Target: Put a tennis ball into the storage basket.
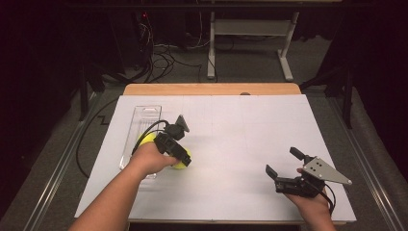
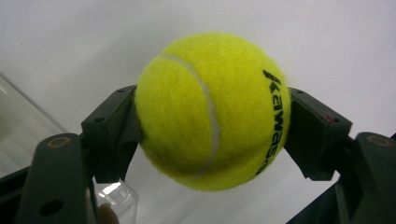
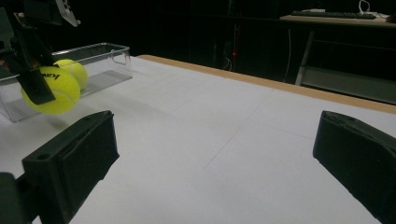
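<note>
My left gripper (image 1: 179, 155) is shut on a yellow tennis ball (image 1: 183, 163) and holds it just above the white table, beside a clear plastic tray (image 1: 142, 117). In the left gripper view the ball (image 2: 212, 109) is pinched on both sides between the black jaws, with black lettering on its right side. A second yellow ball (image 1: 146, 139) lies in the tray's near end, partly behind the hand. The right gripper view has the held ball (image 3: 49, 91), the second ball (image 3: 74, 70) and the tray (image 3: 105, 58) at far left. My right gripper (image 1: 283, 161) rests open at the front right with nothing between its jaws.
The white sheet (image 1: 250, 139) covers most of the table, with a wooden strip (image 1: 211, 89) along the far edge. A black cable (image 1: 91, 139) loops off the left side. Beyond the table stand a desk frame (image 1: 250, 29) and cables on the floor.
</note>
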`<state>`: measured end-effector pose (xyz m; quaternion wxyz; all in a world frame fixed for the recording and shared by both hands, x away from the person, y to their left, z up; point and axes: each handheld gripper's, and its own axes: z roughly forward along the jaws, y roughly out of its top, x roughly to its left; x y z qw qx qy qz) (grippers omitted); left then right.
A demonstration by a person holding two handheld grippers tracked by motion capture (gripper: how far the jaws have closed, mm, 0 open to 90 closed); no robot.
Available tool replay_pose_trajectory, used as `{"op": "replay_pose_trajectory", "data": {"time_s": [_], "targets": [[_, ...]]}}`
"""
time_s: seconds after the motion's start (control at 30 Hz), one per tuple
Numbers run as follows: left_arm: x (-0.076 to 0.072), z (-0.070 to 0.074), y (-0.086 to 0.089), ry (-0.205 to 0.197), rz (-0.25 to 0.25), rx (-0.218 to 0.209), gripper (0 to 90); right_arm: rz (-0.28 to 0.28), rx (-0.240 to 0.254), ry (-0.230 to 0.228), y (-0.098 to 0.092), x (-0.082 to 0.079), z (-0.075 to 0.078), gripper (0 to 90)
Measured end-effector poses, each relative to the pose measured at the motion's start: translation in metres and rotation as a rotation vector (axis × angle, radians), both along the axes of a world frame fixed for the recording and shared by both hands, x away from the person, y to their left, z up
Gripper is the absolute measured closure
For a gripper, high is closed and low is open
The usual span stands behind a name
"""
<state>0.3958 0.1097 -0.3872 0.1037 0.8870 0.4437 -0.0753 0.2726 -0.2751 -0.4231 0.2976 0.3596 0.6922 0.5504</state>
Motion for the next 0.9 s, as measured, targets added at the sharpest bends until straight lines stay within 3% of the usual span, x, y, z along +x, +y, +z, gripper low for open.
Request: {"op": "replay_pose_trajectory", "data": {"time_s": [0.27,0.47,0.9], "targets": [[-0.001,-0.003,0.008,0.016,0.018,0.020,26.8,0.002,-0.003,0.001,0.001,0.000,0.000,0.4],[-0.003,0.001,0.008,0.020,0.015,0.008,26.8,0.003,-0.002,0.002,0.001,0.000,0.000,0.4],[0.000,0.024,0.015,0.032,0.028,0.003,26.8,0.004,-0.004,0.002,0.001,0.000,-0.001,0.4]]}}
